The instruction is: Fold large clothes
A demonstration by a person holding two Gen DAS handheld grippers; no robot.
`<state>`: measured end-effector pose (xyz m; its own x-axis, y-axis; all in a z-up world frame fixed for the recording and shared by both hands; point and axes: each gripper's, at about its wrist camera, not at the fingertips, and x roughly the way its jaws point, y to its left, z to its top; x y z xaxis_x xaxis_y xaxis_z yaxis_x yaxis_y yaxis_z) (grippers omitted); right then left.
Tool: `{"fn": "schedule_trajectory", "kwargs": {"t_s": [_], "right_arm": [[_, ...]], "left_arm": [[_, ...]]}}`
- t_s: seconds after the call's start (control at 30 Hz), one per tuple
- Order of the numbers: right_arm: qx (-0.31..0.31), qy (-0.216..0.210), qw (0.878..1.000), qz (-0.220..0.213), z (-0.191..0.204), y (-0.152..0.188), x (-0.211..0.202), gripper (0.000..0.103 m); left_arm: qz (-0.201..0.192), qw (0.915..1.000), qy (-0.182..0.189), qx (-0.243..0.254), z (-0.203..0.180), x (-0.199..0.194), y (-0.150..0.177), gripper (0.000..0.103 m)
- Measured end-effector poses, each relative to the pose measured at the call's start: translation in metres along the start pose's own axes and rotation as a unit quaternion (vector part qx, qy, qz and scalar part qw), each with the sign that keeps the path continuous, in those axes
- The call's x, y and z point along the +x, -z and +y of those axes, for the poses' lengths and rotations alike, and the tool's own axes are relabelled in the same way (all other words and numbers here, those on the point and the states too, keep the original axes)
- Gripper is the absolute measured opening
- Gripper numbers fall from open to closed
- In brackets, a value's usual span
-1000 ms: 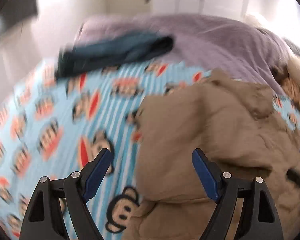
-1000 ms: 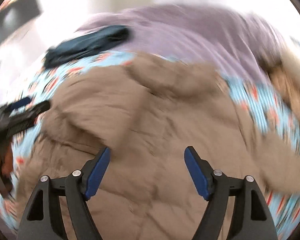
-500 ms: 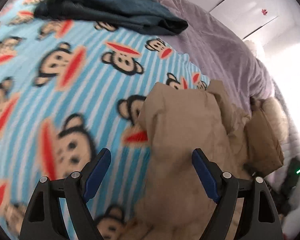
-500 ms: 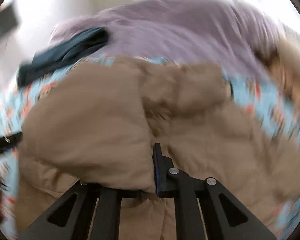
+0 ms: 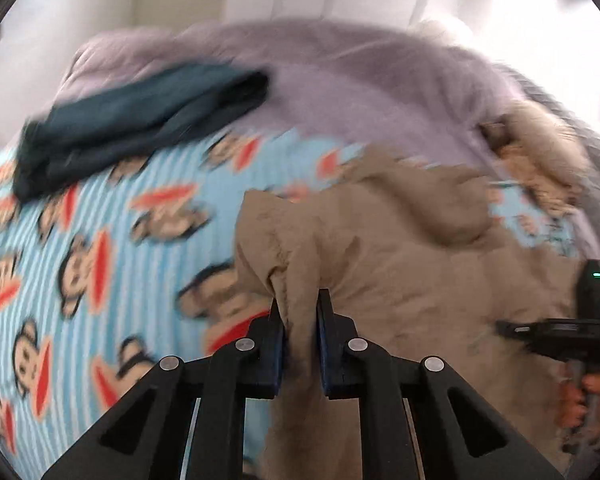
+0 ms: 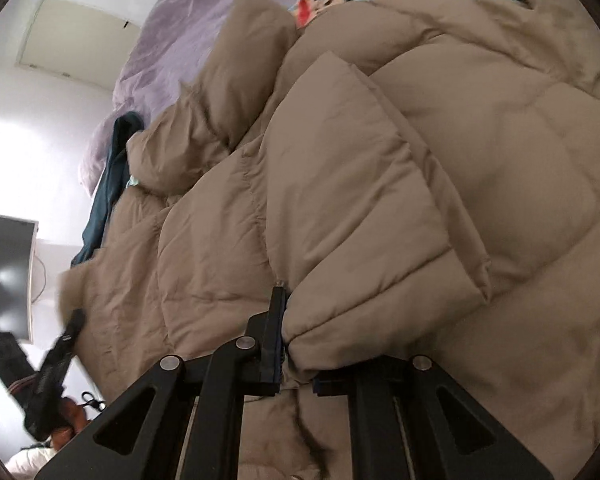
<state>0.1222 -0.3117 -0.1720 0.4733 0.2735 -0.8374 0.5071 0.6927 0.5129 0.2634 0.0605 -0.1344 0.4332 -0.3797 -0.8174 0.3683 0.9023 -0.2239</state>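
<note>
Both grippers are clamped on the tan puffer jacket [image 5: 400, 264]. Seen from its own wrist camera, the left gripper [image 5: 300, 336] has its jaws drawn close together, with a gathered fold of the jacket's edge pinched between the blue pads. The right gripper [image 6: 296, 356], in the right wrist view, is likewise nearly closed, nipping the corner of a quilted panel of the same jacket [image 6: 380, 200]; one finger is partly buried under the fabric.

Beyond the left gripper, the jacket lies bunched on the bed over a blue striped blanket with a cartoon monkey print [image 5: 100, 240], which spreads toward the bed's left side. The other gripper, held in a hand, shows at the right edge of that view, against the jacket.

Farther back, a dark teal garment [image 5: 140, 120] lies across the line where the printed blanket meets a lilac blanket [image 5: 360, 80]. A tan fur-like trim [image 5: 540, 152] sits near the bed's far right side. White walls stand behind the bed.
</note>
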Motion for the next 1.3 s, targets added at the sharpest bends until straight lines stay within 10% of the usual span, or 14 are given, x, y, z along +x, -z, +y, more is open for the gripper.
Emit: {"fn": "schedule_trajectory", "kwargs": {"t_s": [0.27, 0.43, 0.57, 0.63, 0.87, 1.3], "right_arm": [[-0.044, 0.023, 0.999, 0.002, 0.027, 0.001, 0.018, 0.013], [-0.054, 0.052, 0.997, -0.003, 0.022, 0.002, -0.019, 0.067], [-0.067, 0.088, 0.993, -0.05, 0.008, 0.008, -0.066, 0.062], [-0.072, 0.087, 0.991, -0.066, 0.005, 0.006, -0.08, 0.032], [-0.14, 0.084, 0.986, -0.041, 0.026, -0.017, -0.051, 0.03], [-0.079, 0.114, 0.99, 0.014, -0.017, 0.0, -0.026, 0.029]], "left_arm": [[0.015, 0.9955, -0.048, -0.081, 0.029, 0.008, -0.001, 0.016], [-0.009, 0.9957, -0.061, -0.069, 0.036, -0.028, -0.004, 0.016], [-0.015, 0.9976, -0.05, -0.045, 0.037, -0.052, 0.003, 0.016], [-0.009, 0.9985, -0.043, -0.032, 0.029, -0.05, 0.005, 0.016], [0.026, 0.9976, -0.063, -0.009, -0.003, -0.002, 0.011, 0.016], [0.064, 0.9926, -0.102, -0.017, -0.005, 0.03, 0.025, 0.016]]}}
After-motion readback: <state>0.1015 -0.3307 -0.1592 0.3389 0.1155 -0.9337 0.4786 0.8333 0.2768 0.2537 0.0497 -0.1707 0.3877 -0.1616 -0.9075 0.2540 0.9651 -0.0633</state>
